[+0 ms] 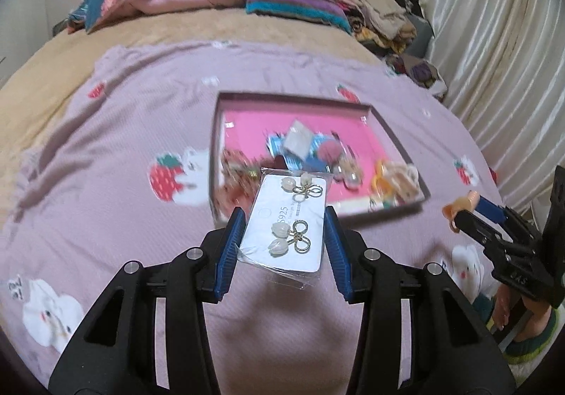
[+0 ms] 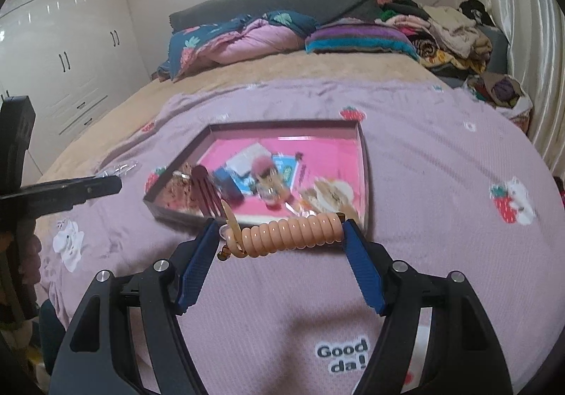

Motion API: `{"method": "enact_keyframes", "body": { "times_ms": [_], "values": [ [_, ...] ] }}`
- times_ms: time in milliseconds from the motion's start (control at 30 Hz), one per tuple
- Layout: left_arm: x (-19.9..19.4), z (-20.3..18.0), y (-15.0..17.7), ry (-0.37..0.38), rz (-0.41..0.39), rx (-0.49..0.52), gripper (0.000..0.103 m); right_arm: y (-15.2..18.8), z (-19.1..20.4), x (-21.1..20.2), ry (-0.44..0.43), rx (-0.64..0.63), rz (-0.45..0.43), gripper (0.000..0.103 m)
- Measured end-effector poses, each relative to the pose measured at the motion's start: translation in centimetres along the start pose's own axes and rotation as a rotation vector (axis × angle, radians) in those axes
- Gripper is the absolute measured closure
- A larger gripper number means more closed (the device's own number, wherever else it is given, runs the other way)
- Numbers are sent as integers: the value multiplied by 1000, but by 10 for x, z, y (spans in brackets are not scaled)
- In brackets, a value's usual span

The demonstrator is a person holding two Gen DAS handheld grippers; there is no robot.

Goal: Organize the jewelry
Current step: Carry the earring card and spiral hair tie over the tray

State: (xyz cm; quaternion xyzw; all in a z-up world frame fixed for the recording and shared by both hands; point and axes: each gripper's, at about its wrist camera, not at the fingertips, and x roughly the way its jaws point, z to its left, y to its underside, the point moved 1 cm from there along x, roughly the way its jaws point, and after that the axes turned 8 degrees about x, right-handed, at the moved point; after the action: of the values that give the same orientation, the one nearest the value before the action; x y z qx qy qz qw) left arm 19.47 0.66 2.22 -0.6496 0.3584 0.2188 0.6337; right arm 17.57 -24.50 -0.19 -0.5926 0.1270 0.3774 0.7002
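Observation:
My left gripper (image 1: 284, 218) is shut on a white earring card (image 1: 287, 222) in a clear sleeve, with two pearl-and-gold earrings on it, held above the bedspread just in front of the tray. My right gripper (image 2: 282, 232) is shut on a peach spiral hair tie (image 2: 287, 230) with a small charm at its left end, held near the tray's front edge. The tray (image 1: 296, 100) (image 2: 365, 161) has a pink floor and dark rim and holds several jewelry pieces, hair clips and small packets. The right gripper also shows in the left wrist view (image 1: 459, 209), the left one in the right wrist view (image 2: 116, 183).
The tray lies on a lilac bedspread (image 1: 123, 133) with strawberry and cat prints. Folded quilts (image 2: 247, 38) and a clothes pile (image 2: 452, 31) lie at the bed's head. A curtain (image 1: 494, 52) hangs on the right and white wardrobes (image 2: 70, 52) stand on the left.

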Motion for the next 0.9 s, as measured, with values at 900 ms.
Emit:
{"method": "enact_keyframes", "body": {
  "times_ms": [900],
  "values": [
    [73,21,-63,-50,-6,-6,66,-39,9,79,72,-88,38,33]
  ]
}}
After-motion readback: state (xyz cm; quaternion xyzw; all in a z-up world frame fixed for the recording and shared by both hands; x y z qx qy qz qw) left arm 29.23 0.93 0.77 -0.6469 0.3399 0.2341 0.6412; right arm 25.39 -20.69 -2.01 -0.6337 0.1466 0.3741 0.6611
